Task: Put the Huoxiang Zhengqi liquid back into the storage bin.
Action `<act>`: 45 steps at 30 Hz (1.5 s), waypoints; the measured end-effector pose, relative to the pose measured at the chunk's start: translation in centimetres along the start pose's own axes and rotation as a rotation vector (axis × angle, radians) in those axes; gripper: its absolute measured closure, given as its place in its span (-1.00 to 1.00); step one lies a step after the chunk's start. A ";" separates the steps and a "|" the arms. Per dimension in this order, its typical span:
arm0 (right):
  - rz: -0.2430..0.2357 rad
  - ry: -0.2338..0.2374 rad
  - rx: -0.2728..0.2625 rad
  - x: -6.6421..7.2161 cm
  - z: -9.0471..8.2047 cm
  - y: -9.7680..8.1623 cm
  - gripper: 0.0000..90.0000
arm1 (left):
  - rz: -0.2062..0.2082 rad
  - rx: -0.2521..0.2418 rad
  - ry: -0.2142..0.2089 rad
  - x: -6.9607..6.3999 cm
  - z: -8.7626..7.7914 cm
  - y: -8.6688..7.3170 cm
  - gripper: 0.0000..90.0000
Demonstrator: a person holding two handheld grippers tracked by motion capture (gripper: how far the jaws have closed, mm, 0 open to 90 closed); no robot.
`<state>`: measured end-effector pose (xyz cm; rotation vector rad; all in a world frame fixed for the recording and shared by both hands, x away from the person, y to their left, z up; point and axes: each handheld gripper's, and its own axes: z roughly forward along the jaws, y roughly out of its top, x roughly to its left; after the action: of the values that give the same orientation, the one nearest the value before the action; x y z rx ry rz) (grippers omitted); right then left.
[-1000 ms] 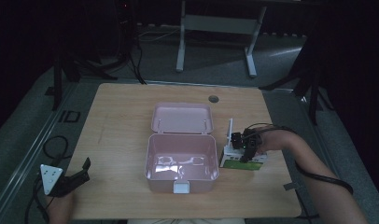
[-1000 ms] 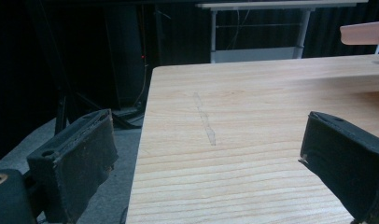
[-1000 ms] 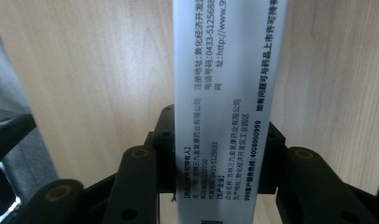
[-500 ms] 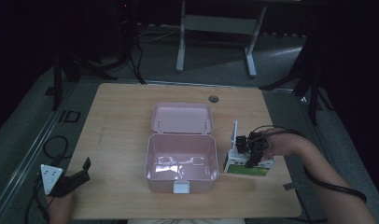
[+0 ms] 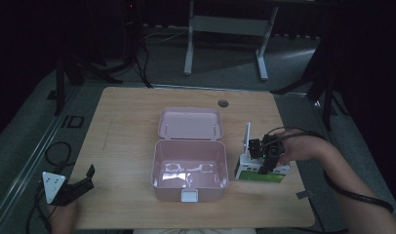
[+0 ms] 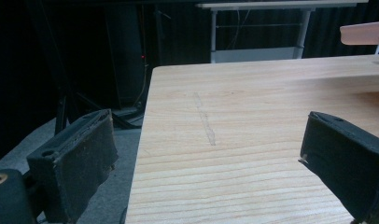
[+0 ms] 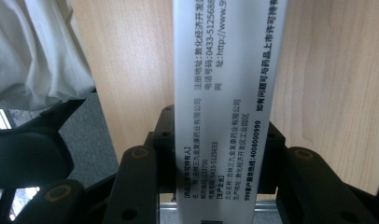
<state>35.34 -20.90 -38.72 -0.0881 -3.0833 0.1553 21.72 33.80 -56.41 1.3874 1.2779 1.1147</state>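
An open pink lunch box stands mid-table with its lid folded back; the inside looks bare. Just right of it is a white and green medicine carton, and my right gripper is shut on it from above. A thin white flap stands upright at the carton's left end. In the right gripper view the carton's printed white face runs up between the jaws of the right gripper. Whether the carton rests on the table I cannot tell. My left gripper lies open at the table's front left corner; the left gripper holds nothing.
The wooden table has a round cable hole behind the lid. Its left edge drops to grey floor with cables. A metal stand is beyond the far edge. White cloth hangs near the front edge.
My right gripper has shifted a little to the right with the carton, away from the pink box, and seems slightly raised. The left gripper has stayed put.
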 end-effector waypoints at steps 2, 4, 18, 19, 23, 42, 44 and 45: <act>-0.004 -0.008 0.001 0.3 -0.7 0.0 0.38 | 0.001 -0.003 -0.001 0.0 0.0 0.0 -0.92; -0.009 -0.009 -0.002 0.5 -1.3 0.0 0.38 | -0.002 -0.002 -0.001 0.0 0.0 0.0 -0.92; -0.005 -0.052 -0.020 1.4 -6.2 1.2 0.38 | -0.002 0.003 -0.004 0.0 0.0 0.0 -0.92; 0.003 -0.056 -0.020 1.5 -6.4 1.4 0.38 | -0.003 0.002 -0.004 0.0 0.0 0.0 -0.92; 0.015 -0.063 -0.019 1.5 -7.3 1.9 0.38 | -0.003 0.002 -0.006 0.0 0.0 0.0 -0.92; -0.059 -0.042 -0.026 2.1 -8.0 6.7 0.38 | -0.009 0.001 -0.009 0.0 0.0 0.0 -0.91; -0.069 -0.046 -0.025 2.2 -8.1 7.3 0.38 | -0.009 -0.002 -0.010 0.1 0.0 0.0 -0.91; -0.072 -0.045 -0.025 2.2 -8.1 7.6 0.38 | -0.009 -0.003 -0.009 0.0 0.0 0.0 -0.92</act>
<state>34.01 -12.36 -31.31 0.0251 -3.1286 0.1166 21.70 33.85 -56.41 1.3814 1.2746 1.1027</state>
